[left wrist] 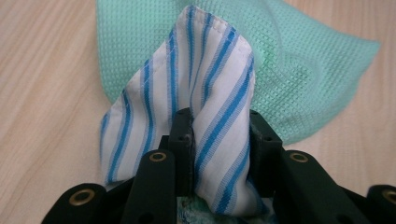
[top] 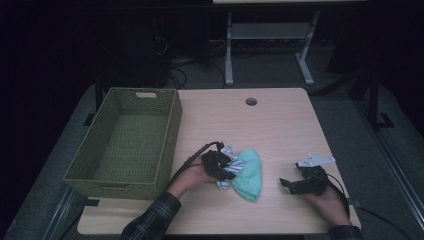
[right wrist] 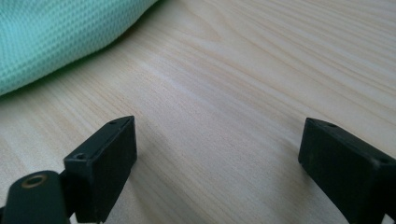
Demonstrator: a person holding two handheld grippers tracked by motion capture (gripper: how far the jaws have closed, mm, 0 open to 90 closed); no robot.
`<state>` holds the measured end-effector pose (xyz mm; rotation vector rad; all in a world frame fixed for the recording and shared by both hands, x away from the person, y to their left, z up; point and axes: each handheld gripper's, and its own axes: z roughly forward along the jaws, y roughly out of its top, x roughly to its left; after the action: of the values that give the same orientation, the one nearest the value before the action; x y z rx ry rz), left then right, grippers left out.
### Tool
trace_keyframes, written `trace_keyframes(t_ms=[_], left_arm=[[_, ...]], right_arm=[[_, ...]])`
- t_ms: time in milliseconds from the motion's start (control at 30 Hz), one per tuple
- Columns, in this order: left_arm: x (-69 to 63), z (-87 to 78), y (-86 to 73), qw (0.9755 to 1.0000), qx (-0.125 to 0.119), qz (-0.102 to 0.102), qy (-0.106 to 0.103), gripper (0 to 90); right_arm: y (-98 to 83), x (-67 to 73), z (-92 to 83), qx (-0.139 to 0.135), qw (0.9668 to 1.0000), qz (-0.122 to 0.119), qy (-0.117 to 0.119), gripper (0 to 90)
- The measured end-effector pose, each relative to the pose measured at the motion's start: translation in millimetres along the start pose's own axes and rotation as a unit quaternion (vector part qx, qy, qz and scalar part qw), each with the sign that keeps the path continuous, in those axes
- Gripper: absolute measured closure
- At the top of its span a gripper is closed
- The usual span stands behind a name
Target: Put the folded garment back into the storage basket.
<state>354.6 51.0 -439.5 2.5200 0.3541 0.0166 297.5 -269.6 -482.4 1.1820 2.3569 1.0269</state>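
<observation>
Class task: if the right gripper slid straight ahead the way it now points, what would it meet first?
Probably the mint-green waffle-weave cloth; bare light wooden table lies between it and the open right gripper.

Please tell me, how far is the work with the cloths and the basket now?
Done: nothing yet; the woven basket holds no cloth. In hand: the left gripper is shut on the striped cloth, beside the green cloth on the table. The right gripper waits open. Left, probably: moving both cloths into the basket.

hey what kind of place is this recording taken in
Probably a lab or workshop set up for recording, not a home: a plain wooden table with a cable hole, a metal-framed bench behind, and loose cables on the dark floor.
</observation>
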Motion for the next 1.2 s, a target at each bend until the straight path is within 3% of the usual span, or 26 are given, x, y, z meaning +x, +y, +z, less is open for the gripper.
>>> trace_keyframes(t_ms=[433, 867, 1200], left_arm=[[0.8, -24.3, 6.0, 0.9995, -0.021, -0.023, 0.002, 67.5], [2.5, -59.5, 11.6, 0.9978, -0.050, -0.041, 0.013, 67.3], [3.1, -80.9, 15.4, 0.9979, -0.045, -0.040, 0.023, 67.2]], right_arm=[[0.0, 0.0, 0.1, 0.000, 1.0000, 0.000, 0.000, 11.0], [0.0, 0.0, 0.1, 0.000, 1.0000, 0.000, 0.000, 11.0], [0.0, 0.0, 0.1, 0.000, 1.0000, 0.000, 0.000, 11.0]])
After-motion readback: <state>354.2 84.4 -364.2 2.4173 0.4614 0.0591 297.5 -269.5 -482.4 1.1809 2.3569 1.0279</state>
